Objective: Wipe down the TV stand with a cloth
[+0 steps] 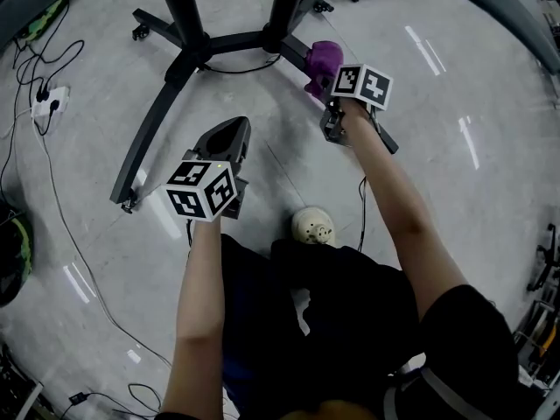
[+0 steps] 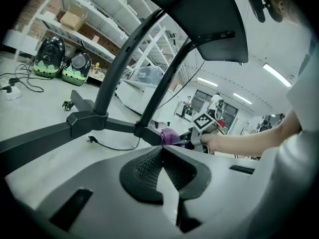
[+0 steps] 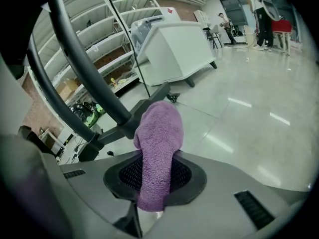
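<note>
Clamped firmly on a purple terry-towel cloth (image 3: 158,143) with the right gripper (image 3: 155,183): pinched across the bunched middle, with the loose rounded end bulging out ahead of the jaws and upward. Just ahead of that end and slightly left, touching or almost touching (hard to say which), a low leg of the black tubular-metal TV stand (image 1: 197,52), close to the joint where its two uprights rise. Pressed together on nothing, the left gripper (image 2: 162,156), held off to the left of the right one and aimed at the same base across bare glossy grey floor (image 1: 437,147). Probably light, soft and floppy to handle: nothing to break, but liable to fold over or drag out of the pads when rubbed along the tube. Best gripped deep across the bunched fold, leaving enough free towel in front to wrap the round leg. Probably stiff and heavy as a stand, yet on small castors (image 1: 140,31), so gentle pressure only.
</note>
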The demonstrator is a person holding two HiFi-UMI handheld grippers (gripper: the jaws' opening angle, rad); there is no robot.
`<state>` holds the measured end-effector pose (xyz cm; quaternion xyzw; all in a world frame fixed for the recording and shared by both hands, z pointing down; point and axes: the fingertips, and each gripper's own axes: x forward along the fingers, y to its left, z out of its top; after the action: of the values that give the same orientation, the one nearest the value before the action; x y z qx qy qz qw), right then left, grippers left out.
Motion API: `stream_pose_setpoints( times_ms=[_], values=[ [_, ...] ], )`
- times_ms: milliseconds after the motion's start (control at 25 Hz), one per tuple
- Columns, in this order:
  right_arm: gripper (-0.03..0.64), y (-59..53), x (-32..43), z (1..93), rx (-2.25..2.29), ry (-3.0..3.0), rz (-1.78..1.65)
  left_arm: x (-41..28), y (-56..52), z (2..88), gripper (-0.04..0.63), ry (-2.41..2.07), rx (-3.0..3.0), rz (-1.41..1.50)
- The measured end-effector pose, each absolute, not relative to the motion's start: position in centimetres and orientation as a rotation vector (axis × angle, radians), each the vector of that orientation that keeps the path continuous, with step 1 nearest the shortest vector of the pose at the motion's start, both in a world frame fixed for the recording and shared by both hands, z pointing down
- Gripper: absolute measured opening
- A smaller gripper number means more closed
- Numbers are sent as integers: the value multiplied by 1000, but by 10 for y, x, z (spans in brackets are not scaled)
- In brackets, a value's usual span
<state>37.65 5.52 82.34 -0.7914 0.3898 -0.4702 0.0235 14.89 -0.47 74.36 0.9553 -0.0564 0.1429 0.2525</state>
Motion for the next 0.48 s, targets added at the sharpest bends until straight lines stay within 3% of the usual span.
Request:
stream_pose_setpoints(
  times_ms=[480],
  values=[
    [89,100,372,828,-2432,1068,-1481,146,-2,747,7,-115,2610,402]
  ],
)
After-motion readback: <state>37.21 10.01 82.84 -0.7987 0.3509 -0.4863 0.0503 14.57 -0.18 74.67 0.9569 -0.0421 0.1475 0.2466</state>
